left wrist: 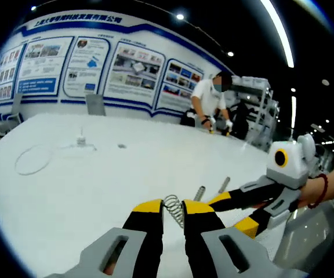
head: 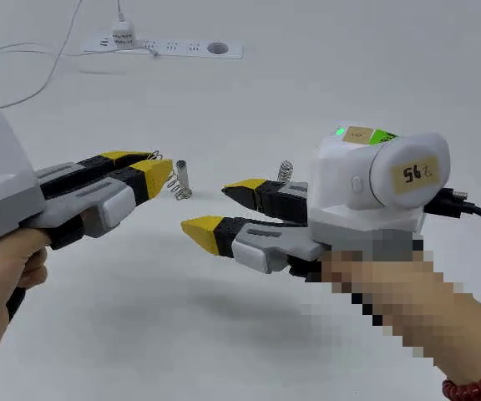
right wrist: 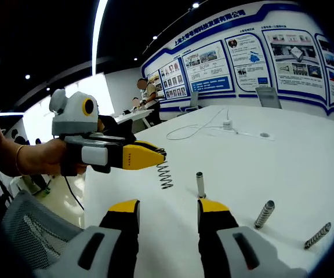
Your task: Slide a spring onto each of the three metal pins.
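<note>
Fingers (head: 150,174) over white table (head: 140,334), perhaps showroom (left wrist: 126,63).

Lab showroom, wall posters (left wrist: 135,72), white worktable (left wrist: 86,191)

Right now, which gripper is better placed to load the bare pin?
Left. The left gripper holds a spring at its tips, near the bare upright pin; the right gripper is open and empty.

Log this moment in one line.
left hand-held gripper: shut on spring | right hand-held gripper: open, empty | pin: upright, bare | spring not yet on pin
</note>
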{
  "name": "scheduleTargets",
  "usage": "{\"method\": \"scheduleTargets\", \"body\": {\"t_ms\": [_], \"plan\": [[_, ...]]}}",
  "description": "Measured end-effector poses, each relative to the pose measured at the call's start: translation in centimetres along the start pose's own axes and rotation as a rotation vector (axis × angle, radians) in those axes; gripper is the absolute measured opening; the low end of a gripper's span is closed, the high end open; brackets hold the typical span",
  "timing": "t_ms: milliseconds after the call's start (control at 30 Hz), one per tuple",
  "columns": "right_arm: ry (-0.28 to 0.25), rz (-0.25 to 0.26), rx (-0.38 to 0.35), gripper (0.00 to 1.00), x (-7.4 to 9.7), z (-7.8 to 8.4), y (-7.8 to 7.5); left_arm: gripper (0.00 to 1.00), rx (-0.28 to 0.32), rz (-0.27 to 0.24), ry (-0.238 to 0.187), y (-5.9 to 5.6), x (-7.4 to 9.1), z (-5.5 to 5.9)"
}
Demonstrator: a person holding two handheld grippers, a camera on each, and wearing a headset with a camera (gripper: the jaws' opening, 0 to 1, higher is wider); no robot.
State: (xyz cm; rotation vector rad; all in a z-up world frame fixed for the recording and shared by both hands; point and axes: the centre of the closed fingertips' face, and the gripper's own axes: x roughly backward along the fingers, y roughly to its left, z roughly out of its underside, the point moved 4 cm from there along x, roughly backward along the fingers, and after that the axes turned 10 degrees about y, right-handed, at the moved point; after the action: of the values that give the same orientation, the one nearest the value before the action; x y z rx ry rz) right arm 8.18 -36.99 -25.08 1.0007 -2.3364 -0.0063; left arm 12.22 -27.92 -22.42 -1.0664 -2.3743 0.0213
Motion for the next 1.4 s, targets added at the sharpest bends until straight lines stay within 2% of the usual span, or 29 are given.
{"method": "scheduleTargets", "body": {"t_ms": [133,267,300,600,800,1200,1400], "plan": [[0.001,0.003,-0.009,0.44,0.2,0.0,-0.1,0.12,-0.055,-0.018,-0.008,0.0,-0.3,-0.4],[0.018,0.007,-0.014,0.47,0.3,0.3,-0.2,0.12,-0.100,-0.036,-0.035,0.1,-0.5,-1.2],[0.021,0.007,-0.016,0.47,0.3,0.4,-0.2,0.12,-0.127,-0.049,-0.038,0.2,-0.7,-1.4],[0.034,0.014,-0.024,0.49,0.7,0.5,-0.5,0.12,-0.235,-0.090,-0.035,0.7,-1.8,-2.1],[0.042,0.021,-0.032,0.50,1.0,0.7,-0.8,0.12,-0.321,-0.123,-0.017,1.2,-2.8,-2.1],[0.043,0.039,-0.057,0.50,1.6,0.9,-1.6,0.12,-0.398,-0.163,0.023,1.9,-4.4,-1.7],[0.041,0.046,-0.069,0.50,1.7,1.0,-1.8,0.12,-0.402,-0.168,0.032,2.0,-4.8,-1.4]]}}
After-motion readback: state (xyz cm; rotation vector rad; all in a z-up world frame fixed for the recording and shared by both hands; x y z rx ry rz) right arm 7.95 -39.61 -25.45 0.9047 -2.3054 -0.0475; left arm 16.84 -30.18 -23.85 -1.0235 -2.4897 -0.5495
